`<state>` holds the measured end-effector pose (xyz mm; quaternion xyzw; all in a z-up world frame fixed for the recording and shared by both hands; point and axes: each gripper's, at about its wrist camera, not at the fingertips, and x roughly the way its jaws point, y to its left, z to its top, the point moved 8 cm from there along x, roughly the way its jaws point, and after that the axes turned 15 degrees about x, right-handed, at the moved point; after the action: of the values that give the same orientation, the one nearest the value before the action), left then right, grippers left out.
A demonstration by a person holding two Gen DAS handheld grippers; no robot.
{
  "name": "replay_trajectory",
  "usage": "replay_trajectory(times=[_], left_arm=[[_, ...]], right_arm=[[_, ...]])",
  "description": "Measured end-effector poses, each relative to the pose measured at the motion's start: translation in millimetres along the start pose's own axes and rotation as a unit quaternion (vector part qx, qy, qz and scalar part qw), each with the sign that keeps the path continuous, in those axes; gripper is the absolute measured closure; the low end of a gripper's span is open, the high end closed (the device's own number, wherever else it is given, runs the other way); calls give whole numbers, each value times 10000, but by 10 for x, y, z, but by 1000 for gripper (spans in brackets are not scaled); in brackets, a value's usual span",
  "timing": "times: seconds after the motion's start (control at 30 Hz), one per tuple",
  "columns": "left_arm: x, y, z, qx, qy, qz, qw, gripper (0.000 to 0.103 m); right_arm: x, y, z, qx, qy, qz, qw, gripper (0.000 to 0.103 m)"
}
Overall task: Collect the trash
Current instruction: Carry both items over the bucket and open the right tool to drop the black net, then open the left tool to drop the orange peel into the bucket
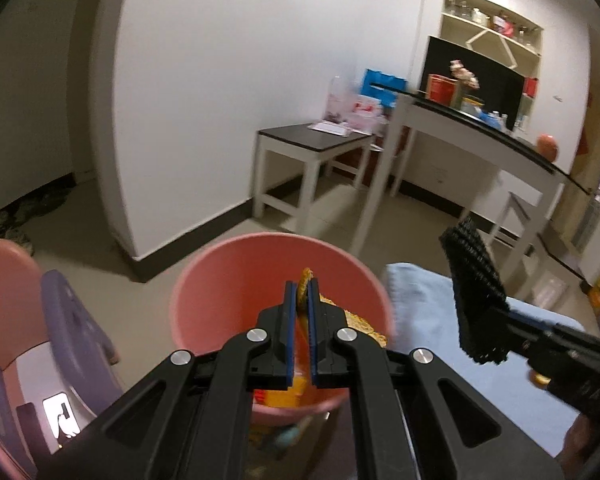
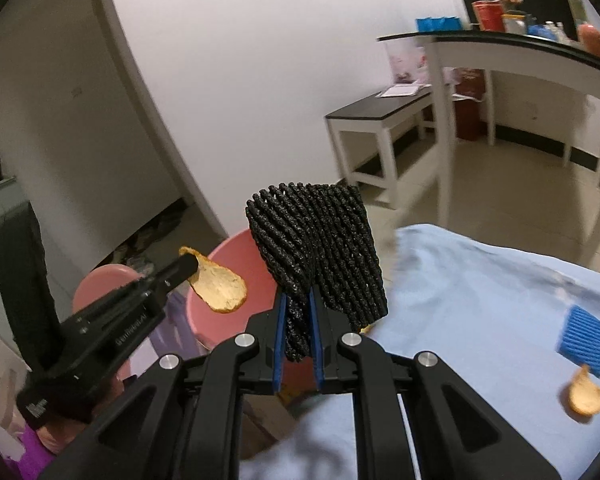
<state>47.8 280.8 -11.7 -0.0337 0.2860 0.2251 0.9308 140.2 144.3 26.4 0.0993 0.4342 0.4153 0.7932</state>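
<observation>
My left gripper [image 1: 301, 292] is shut on a yellow potato chip [image 1: 302, 283] and hangs over the pink bucket [image 1: 236, 272]. From the right wrist view the same chip [image 2: 219, 288] sticks out of the left gripper [image 2: 190, 266] beside the bucket's rim [image 2: 236, 248]. My right gripper [image 2: 298, 304] is shut on a black foam net [image 2: 320, 240], which stands up above the fingers at the table's left edge. In the left wrist view that black net [image 1: 476, 292] shows at the right, above the blue cloth.
The table under a light blue cloth [image 2: 480, 300] carries a blue foam net [image 2: 586, 338] and another chip [image 2: 584, 396]. The bucket holds yellow scraps [image 1: 360, 324]. A pink and purple child chair [image 1: 40, 320] stands left. A white desk [image 1: 460, 136] and low bench [image 1: 312, 144] stand behind.
</observation>
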Motion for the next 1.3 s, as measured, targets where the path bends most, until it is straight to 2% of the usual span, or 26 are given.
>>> replay_trajectory(times=[0.23,0.47,0.53,0.6,0.67,0.73,0.77,0.93,1.3], left_arm=[[182,286,-164,-187,191,125,9996,98],[325,374,-229,-252,298,140,9991,98],[354,375,-255,-275,318,119,9990,98],[396,366,-272,-299,375,41,9988,98],[441,368,-288,-368,446,-19,9983,97],[469,363,-303,-426,498,-65,9978,92],[475,361,-305,-445,497,-91,9977,91],[476,338,-292,-483,472,-167,9976,73],[310,254,-196,-487,324,-289,9979,72]], right_arm=[[454,220,39,-61,272,213,9994,92],[790,209,-13,-61,477,126,9988,90],[827,200,-38,-65,501,87,9987,86],[833,195,-56,-63,473,63,9988,76],[843,178,-48,-62,477,63,9988,73],[830,169,-44,-51,447,53,9990,62],[817,165,-41,-48,421,49,9991,60],[749,149,-31,-97,359,39,9993,60],[450,40,-52,-35,164,53,9998,60]])
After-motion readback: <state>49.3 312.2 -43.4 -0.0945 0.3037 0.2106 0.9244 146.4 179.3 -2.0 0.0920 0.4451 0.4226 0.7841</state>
